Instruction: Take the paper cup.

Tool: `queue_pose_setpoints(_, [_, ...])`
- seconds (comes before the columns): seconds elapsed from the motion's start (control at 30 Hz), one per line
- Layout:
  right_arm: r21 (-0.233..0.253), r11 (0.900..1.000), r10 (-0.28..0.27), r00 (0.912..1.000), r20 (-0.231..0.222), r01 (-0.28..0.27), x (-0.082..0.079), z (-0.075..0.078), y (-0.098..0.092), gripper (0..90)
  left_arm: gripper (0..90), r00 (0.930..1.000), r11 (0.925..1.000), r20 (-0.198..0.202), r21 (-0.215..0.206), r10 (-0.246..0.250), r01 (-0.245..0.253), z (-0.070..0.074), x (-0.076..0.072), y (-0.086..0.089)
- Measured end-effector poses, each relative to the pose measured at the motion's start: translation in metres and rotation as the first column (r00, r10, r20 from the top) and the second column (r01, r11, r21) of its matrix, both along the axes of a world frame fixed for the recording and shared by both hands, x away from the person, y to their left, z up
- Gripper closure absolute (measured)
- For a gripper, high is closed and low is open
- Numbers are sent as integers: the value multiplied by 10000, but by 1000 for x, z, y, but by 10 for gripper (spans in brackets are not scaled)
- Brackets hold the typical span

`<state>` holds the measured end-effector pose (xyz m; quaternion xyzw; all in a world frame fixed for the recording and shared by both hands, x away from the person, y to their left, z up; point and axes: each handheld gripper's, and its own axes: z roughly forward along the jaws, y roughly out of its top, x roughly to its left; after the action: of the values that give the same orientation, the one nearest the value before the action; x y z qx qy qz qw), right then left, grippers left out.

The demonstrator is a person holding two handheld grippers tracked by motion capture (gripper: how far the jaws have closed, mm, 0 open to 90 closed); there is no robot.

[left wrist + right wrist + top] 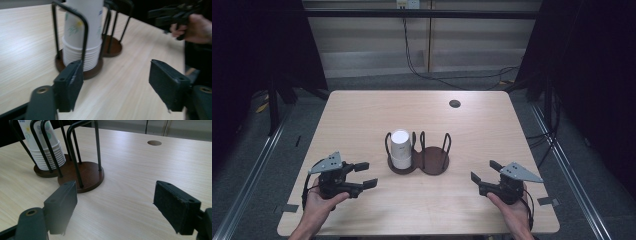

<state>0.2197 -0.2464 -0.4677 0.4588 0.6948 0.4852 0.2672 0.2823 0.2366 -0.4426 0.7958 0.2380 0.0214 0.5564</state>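
Though the stack of paper cups (401, 148) carries coloured printing, no word of it can be read, and its top is cut off in both gripper views. It is one stack of roughly ten nested cups, standing in the left bay of one two-bay wooden holder (435, 161) at the middle of the worktop (362, 110); the right bay is bare. The left hand-held gripper (365, 175) and right hand-held gripper (484, 171) both gape wide, holding nothing, near the front edge.
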Motion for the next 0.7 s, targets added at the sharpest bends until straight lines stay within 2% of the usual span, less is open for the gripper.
queue_pose_setpoints(0.03, [6,10000,28,10000,18,-28,0,0,0,189,331,10000,9999,72,92,-57,56,3,0,0])
queue_pose_setpoints(0.1, [-53,10000,80,10000,-9,-80,-1,0,2,189,341,9994,9997,268,84,226,-229,7,0,1])
queue_pose_setpoints(0.17, [-53,9999,138,9999,-40,-138,-2,1,2,189,357,9992,9994,334,-277,202,-193,10,0,2])
queue_pose_setpoints(0.2, [-32,9998,203,9997,-97,-204,-2,1,2,189,366,9992,9994,346,-307,177,-167,11,1,2])
queue_pose_setpoints(0.27, [6,9995,319,9993,-215,-319,-2,0,3,189,375,9992,9999,403,-155,-15,21,14,3,3])
queue_pose_setpoints(0.33, [-63,9994,352,9989,-315,-354,-2,-1,4,189,388,9986,10000,532,-76,54,-50,18,4,3])
queue_pose_setpoints(0.4, [-28,9991,420,9986,-321,-422,-1,-1,4,189,388,9975,9992,694,-386,114,-87,20,5,6])
queue_pose_setpoints(0.43, [-39,9991,420,9986,-332,-422,-1,-1,5,189,387,9967,9990,795,-414,183,-150,21,5,7])
queue_pose_setpoints(0.5, [-66,9987,494,9981,-364,-497,-1,-1,5,189,384,9949,9997,993,-152,196,-182,24,6,9])
queue_pose_setpoints(0.57, [-86,9987,500,9981,-350,-504,-1,-1,6,189,383,9950,9997,1000,-229,64,-41,28,8,10])
queue_pose_setpoints(0.6, [-58,9987,498,9981,-359,-500,-1,-1,6,189,397,9946,9994,1022,-324,166,-133,29,8,10])
queue_pose_setpoints(0.7, [-92,9988,482,9981,-381,-486,-1,-2,6,189,443,9954,9998,957,-180,87,-70,33,11,9])
